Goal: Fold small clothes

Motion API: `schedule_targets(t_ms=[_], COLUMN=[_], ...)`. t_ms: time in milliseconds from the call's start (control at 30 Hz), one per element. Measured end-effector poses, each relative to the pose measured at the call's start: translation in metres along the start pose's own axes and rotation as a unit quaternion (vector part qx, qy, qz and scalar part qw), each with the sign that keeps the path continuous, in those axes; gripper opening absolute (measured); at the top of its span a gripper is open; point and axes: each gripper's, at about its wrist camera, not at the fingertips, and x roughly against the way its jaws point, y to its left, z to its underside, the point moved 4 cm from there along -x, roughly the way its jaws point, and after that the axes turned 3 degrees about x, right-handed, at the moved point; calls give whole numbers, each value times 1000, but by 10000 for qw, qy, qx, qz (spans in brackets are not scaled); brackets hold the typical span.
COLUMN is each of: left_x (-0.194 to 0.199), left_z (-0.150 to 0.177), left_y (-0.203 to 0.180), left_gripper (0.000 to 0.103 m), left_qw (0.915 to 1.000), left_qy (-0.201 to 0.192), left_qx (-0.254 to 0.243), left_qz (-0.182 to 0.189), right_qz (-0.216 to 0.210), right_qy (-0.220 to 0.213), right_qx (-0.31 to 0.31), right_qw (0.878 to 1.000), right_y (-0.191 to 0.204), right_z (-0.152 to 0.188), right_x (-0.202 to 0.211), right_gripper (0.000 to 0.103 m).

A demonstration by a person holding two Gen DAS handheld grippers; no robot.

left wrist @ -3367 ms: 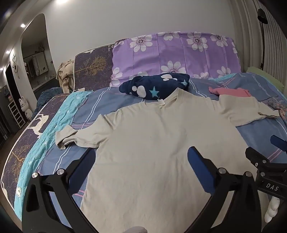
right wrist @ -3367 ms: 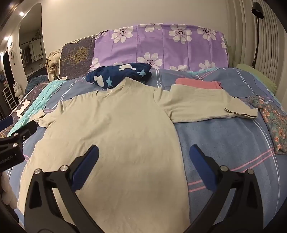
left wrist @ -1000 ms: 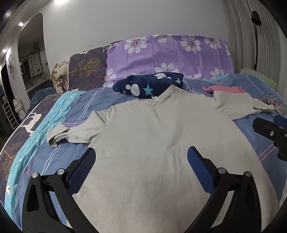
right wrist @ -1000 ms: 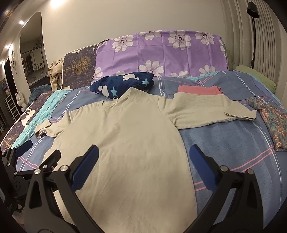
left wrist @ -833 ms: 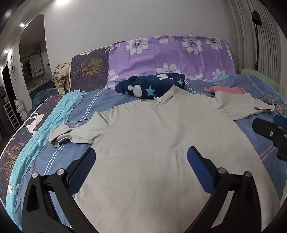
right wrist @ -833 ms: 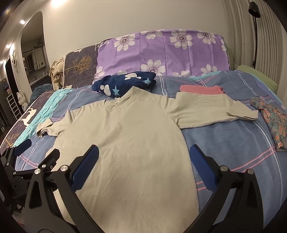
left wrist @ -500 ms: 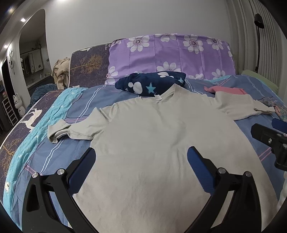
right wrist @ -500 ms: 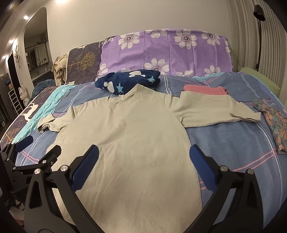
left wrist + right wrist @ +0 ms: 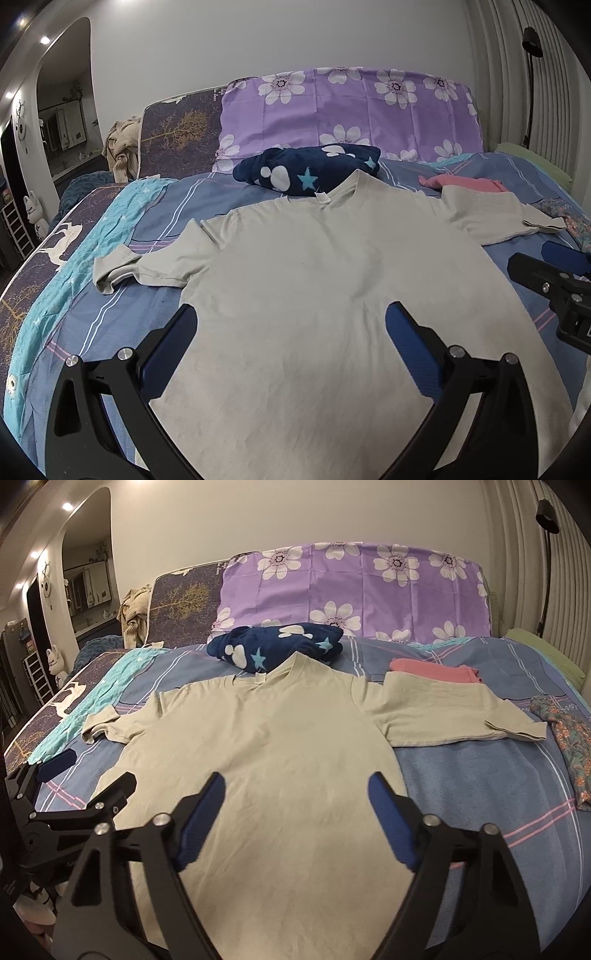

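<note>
A: Shirt? Where?
B: Beige cotton T-shirt, faintly creased, flat on the striped blue bed, sleeves out.
A: Jaws?
B: Left gripper spread wide above the hem; right gripper closing, nothing pinched.

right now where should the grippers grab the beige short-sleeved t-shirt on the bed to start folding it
Probably by a sleeve. The beige t-shirt lies flat, chest smooth, offering nothing to pinch there. The sleeve lying outstretched toward the floral cloth has a free hem edge; slide a finger under it from that outer side. The right gripper, jaws closing on nothing, is nearest.
</note>
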Motion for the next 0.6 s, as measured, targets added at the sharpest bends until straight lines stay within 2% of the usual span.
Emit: schedule_targets(t_ms=[67, 167, 233, 300, 367, 467, 533, 600], left_x=[-2, -6, -9, -17, -30, -61, -92, -123], left_z=[0, -1, -3, -7, -14, -23, -31, -37], left_y=[0, 3, 8, 20, 46, 99, 153, 205], left_gripper=[102, 101, 95, 83, 77, 75, 75, 75], left_qw=[10000, 10000, 9999, 9999, 9995, 9948, 9869, 9782], left_qy=[2, -28, -40, -48, -47, 130, 430, 773], left_qx=[13, 55, 84, 127, 200, 251, 494, 826], left_qz=[-2, -36, -70, -78, -233, -980, -1472, -1743], right_qz=[-48, -112, -176, -177, -147, -103, -48, -2], right_qy=[54, 153, 216, 239, 261, 339, 393, 455], right_qx=[11, 25, 41, 74, 90, 98, 103, 87], right_qw=[10000, 9998, 9996, 9995, 9995, 9993, 9992, 9989], right_y=[1, 2, 2, 2, 0, -5, -10, -15], right_z=[0, 1, 1, 2, 2, 3, 4, 4], right_x=[-4, -10, -14, -17, -20, -26, -31, -37], right_gripper=[58, 44, 41, 41, 43, 51, 54, 58])
